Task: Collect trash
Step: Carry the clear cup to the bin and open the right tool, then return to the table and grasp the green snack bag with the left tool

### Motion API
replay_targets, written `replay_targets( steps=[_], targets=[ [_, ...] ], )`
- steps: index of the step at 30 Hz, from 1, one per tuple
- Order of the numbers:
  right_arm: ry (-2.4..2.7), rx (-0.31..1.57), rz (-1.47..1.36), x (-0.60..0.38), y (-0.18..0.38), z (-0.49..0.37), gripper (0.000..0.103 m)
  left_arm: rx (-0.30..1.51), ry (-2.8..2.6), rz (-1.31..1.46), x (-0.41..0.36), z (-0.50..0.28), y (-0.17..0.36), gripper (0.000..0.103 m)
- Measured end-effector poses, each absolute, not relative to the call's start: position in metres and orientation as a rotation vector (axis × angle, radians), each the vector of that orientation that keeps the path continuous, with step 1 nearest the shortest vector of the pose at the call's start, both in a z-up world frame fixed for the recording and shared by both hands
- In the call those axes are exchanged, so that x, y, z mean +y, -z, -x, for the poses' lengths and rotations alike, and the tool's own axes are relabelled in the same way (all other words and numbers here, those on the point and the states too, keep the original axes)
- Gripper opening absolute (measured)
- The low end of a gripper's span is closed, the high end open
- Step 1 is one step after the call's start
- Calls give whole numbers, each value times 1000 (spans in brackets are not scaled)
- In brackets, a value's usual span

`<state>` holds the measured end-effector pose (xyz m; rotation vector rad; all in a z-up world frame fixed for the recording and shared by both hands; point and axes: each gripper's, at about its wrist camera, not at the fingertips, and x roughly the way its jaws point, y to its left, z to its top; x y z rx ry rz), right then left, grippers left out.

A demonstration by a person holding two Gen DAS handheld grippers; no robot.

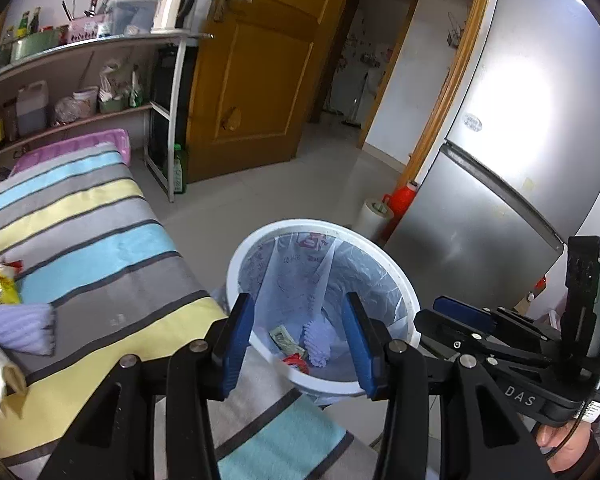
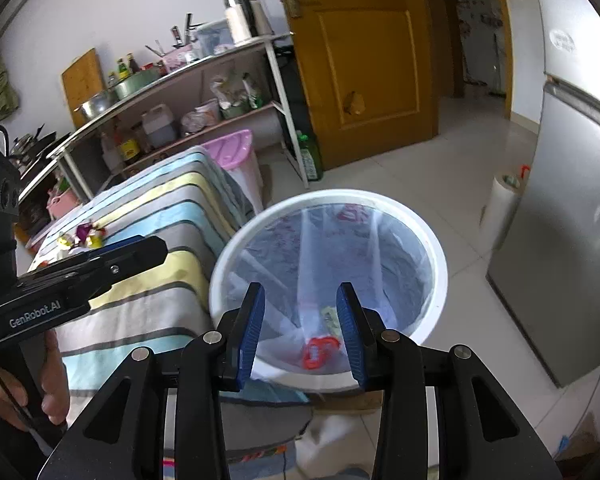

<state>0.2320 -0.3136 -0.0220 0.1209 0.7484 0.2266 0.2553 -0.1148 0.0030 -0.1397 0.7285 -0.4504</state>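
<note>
A white trash bin (image 1: pixel 396 280) with a clear liner stands on the floor beside the striped table; it also shows in the right wrist view (image 2: pixel 440 264). Inside lie a red wrapper (image 2: pixel 318 352), a green wrapper (image 1: pixel 284 338) and a pale ridged piece (image 1: pixel 318 340). My left gripper (image 1: pixel 296 340) is open and empty above the bin's near rim. My right gripper (image 2: pixel 300 332) is open and empty over the bin; it shows side-on in the left wrist view (image 1: pixel 460 316). More trash wrappers (image 1: pixel 0 280) lie on the table's left part, also seen in the right wrist view (image 2: pixel 84 236).
The table wears a striped cloth (image 1: pixel 100 248). A pale blue cloth (image 1: pixel 20 328) lies near the wrappers. A silver fridge (image 1: pixel 500 184) stands right of the bin, with a white roll (image 1: pixel 374 216) and red bottle (image 1: pixel 404 200) beside it. A shelf (image 1: pixel 100 80) and wooden door (image 1: pixel 260 80) stand behind.
</note>
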Motion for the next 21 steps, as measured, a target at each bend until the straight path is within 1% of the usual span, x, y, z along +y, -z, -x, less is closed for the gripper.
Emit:
replay_targets(
  steps=[11, 21],
  targets=[
    [-310, 692, -58, -272, -9, -197, 39, 661, 380, 160, -74, -214, -25, 48],
    [-386, 675, -23, -236, -16, -173, 39, 632, 299, 178, -35, -182, -32, 48]
  ],
)
